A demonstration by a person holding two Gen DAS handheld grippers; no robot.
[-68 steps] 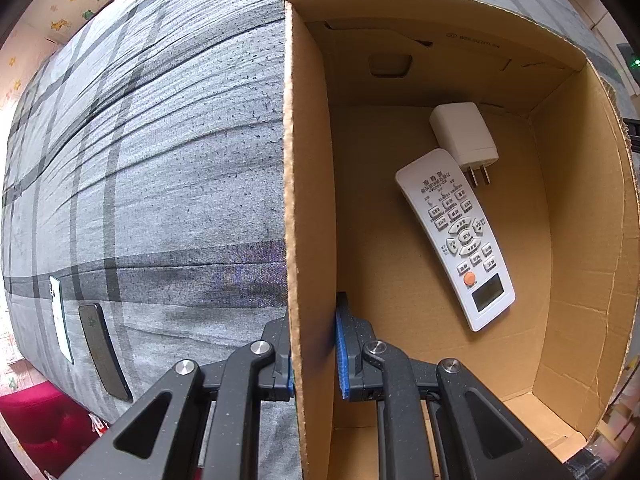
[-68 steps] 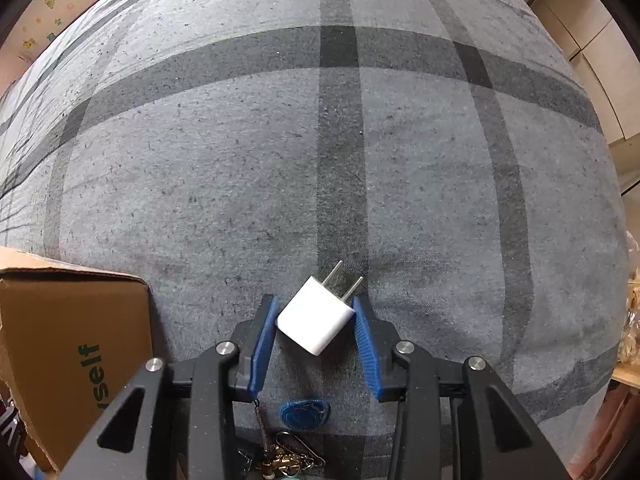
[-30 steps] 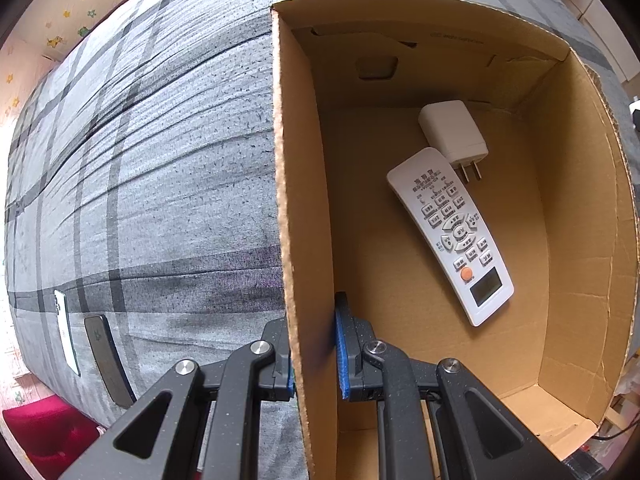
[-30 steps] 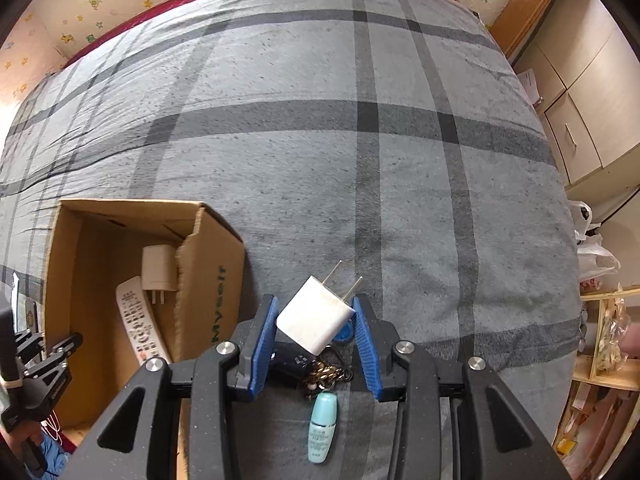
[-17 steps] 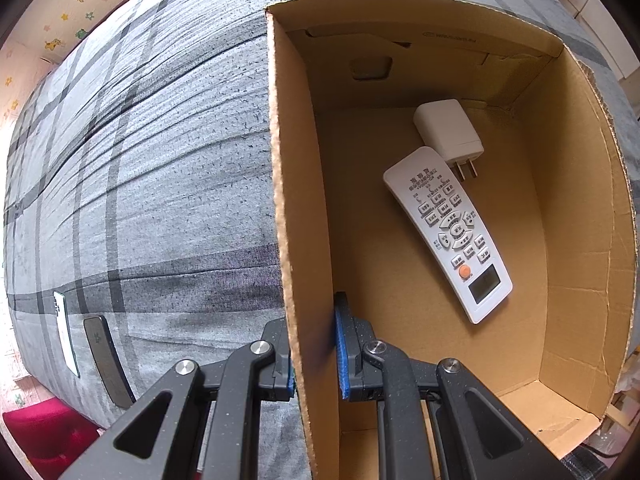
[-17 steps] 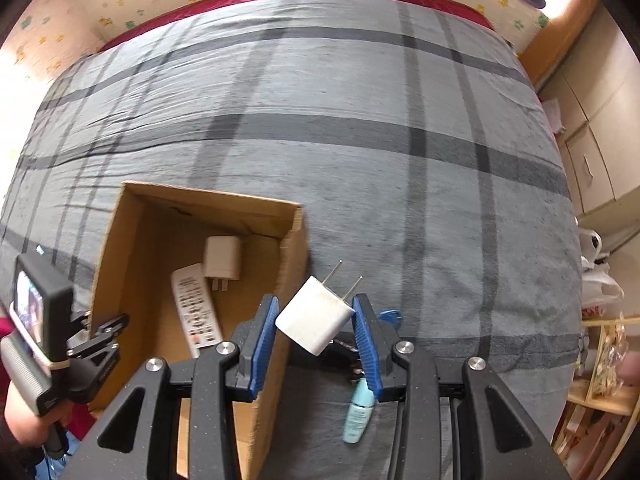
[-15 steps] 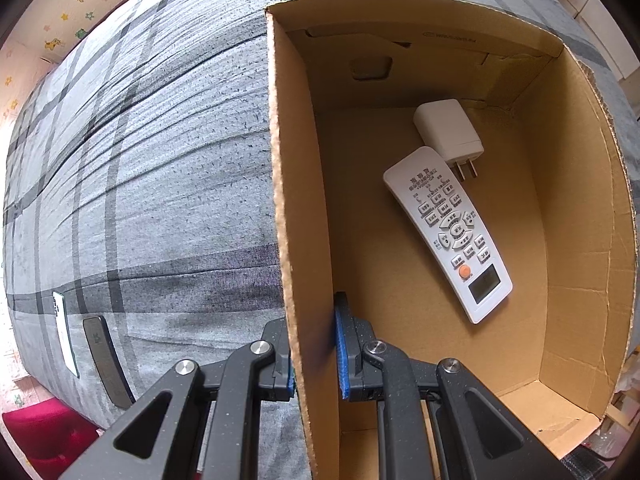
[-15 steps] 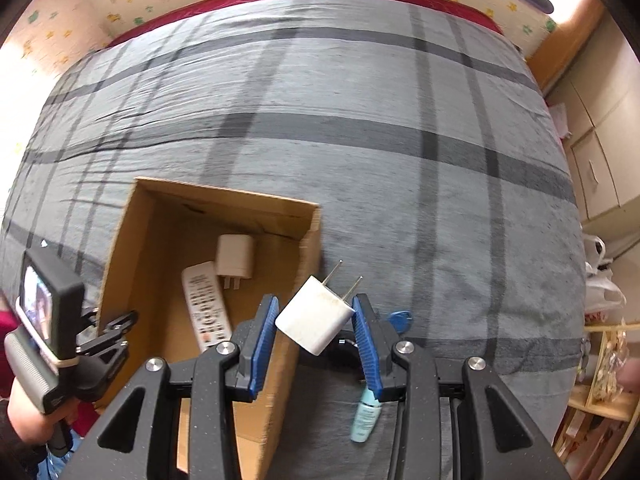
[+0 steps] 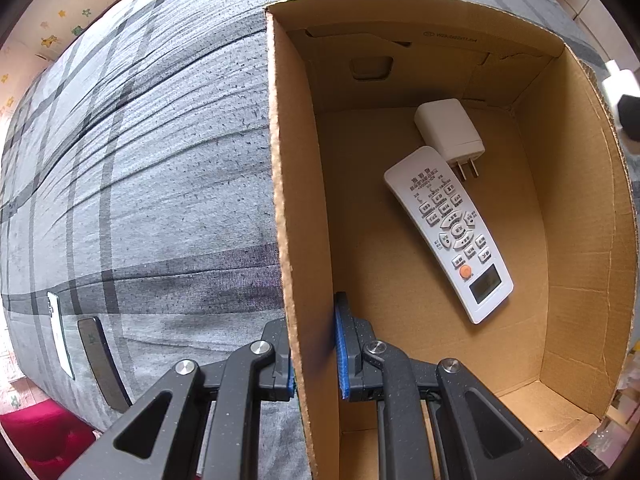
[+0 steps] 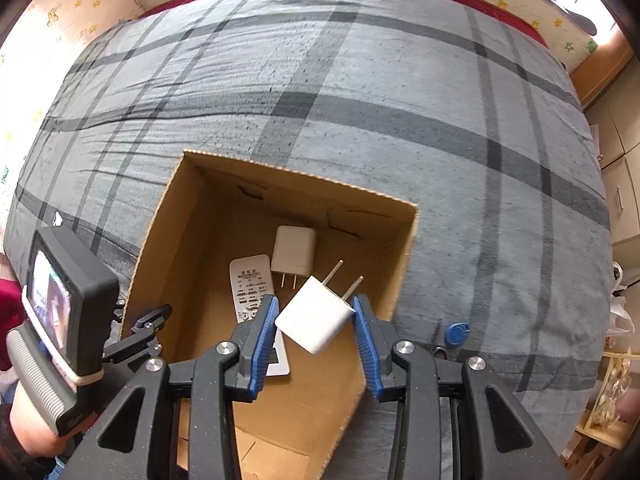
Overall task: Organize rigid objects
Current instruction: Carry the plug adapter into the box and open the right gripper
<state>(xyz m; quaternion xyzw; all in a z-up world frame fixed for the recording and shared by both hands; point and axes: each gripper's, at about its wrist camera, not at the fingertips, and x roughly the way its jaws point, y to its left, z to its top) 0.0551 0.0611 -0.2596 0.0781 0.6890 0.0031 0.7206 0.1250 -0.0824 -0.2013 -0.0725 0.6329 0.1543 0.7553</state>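
Observation:
A brown cardboard box lies open on a grey plaid bed. My left gripper is shut on its left wall. Inside lie a white remote and a white charger. In the right wrist view my right gripper is shut on a small white plug adapter, prongs pointing away, held above the box, over the remote and charger. The left gripper shows there at the box's left wall.
Two phones, one white and one dark, lie on the bed left of the box. A blue key fob lies right of the box. Wooden cabinets stand at the far right beyond the bed.
My right gripper has carried the plug adapter left, from beside the box to over its opening. The left gripper keeps its hold on the box wall.

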